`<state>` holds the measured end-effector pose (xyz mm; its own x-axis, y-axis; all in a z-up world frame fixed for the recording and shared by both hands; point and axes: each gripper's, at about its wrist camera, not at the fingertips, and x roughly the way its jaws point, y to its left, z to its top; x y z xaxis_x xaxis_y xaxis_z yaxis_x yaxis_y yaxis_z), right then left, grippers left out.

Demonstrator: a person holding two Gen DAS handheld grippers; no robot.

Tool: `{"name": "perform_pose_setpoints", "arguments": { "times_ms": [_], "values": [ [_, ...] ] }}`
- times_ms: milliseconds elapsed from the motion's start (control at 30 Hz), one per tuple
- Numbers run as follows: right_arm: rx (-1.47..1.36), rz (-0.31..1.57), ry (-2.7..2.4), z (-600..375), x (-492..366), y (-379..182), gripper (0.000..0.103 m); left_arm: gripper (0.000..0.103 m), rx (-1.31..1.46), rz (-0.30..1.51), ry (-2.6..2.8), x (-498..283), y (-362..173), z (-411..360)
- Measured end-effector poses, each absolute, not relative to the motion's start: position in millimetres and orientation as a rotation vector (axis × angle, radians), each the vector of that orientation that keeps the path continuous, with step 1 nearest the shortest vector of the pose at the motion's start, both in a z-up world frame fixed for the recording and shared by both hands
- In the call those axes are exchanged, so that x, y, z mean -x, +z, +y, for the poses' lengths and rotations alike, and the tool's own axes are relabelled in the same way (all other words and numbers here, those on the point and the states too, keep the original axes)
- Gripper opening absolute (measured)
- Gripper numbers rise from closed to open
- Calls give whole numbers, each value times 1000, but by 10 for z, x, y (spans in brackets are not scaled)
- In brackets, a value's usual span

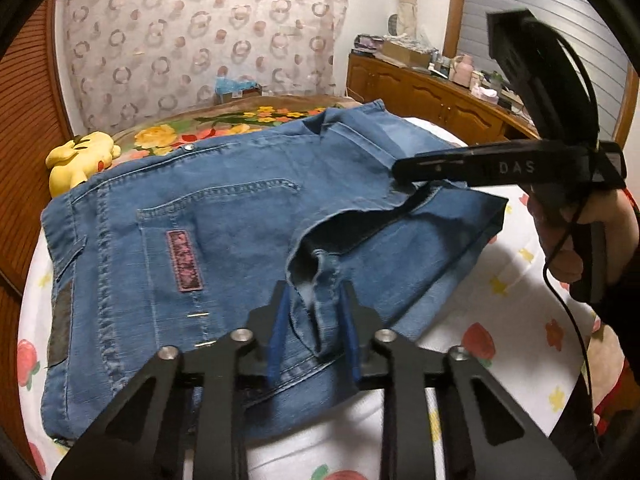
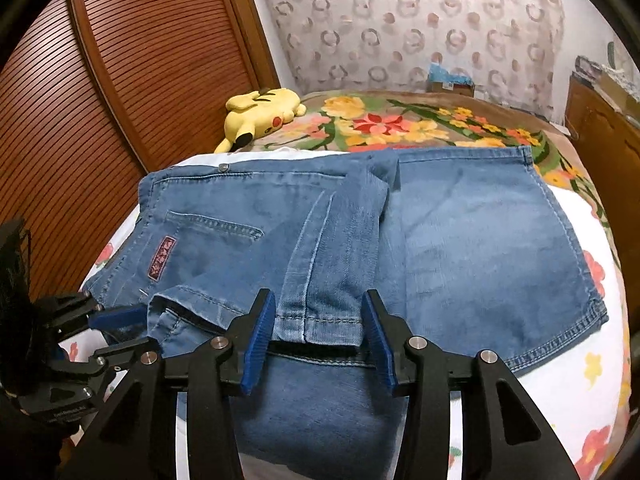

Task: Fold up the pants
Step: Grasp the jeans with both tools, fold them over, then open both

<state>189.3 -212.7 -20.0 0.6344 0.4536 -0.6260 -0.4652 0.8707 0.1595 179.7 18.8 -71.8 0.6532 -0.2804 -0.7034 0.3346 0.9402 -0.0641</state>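
A: Starting at the jeans' (image 1: 224,240) waistband end, what is the left gripper (image 1: 314,320) doing?

B: It tilts down toward the bed (image 1: 520,312) and comes in at the near edge of the jeans. Its blue pads (image 1: 280,332) are drawn close together, pinching a bunched fold at a leg hem. From the right wrist camera it shows at the jeans' near left corner (image 2: 120,330), nipping the denim there.

A: And how do the jeans lie?

B: Flat on the white strawberry-print sheet, already doubled over. The long axis runs left to right; the waistband, with its back pocket and red patch (image 1: 185,261), points left toward the brown slatted door (image 2: 120,100). The legs are folded back so the hems lie along the near edge of the jeans.

A: The right gripper (image 2: 318,334)?

B: A hand (image 1: 576,240) holds it by the grip, to the right of the jeans, angled down over their near right part. Its jaws stand spread on either side of a leg hem; the pads (image 2: 258,338) sit just beside the cloth, and I see no pressing.

A: Anything past the jeans?

B: A yellow plush toy (image 2: 264,114) on the flowered blanket (image 2: 400,124), beyond the waistband end.
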Motion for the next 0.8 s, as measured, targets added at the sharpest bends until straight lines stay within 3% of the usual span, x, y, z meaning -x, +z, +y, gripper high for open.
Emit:
{"name": "perform_pose_setpoints", "arguments": {
  "times_ms": [67,167,233,633,800],
  "values": [
    [11,713,541,-2126,-1961,-202,47,14,-75,786,-361,-1777,-720,156],
    [10,712,573,-2126,-2015,-198,31,4,-66,790,-372,-1752,-699,155],
    [20,698,555,-2159,-2032,-191,10,3,-61,782,-381,-1701,-636,177],
    [100,530,679,-1837,-1808,365,6,3,-42,606,-306,-1204,10,667],
    [157,505,728,-1404,-1833,524,6,3,-39,608,-207,-1146,51,1116]
  ]
}}
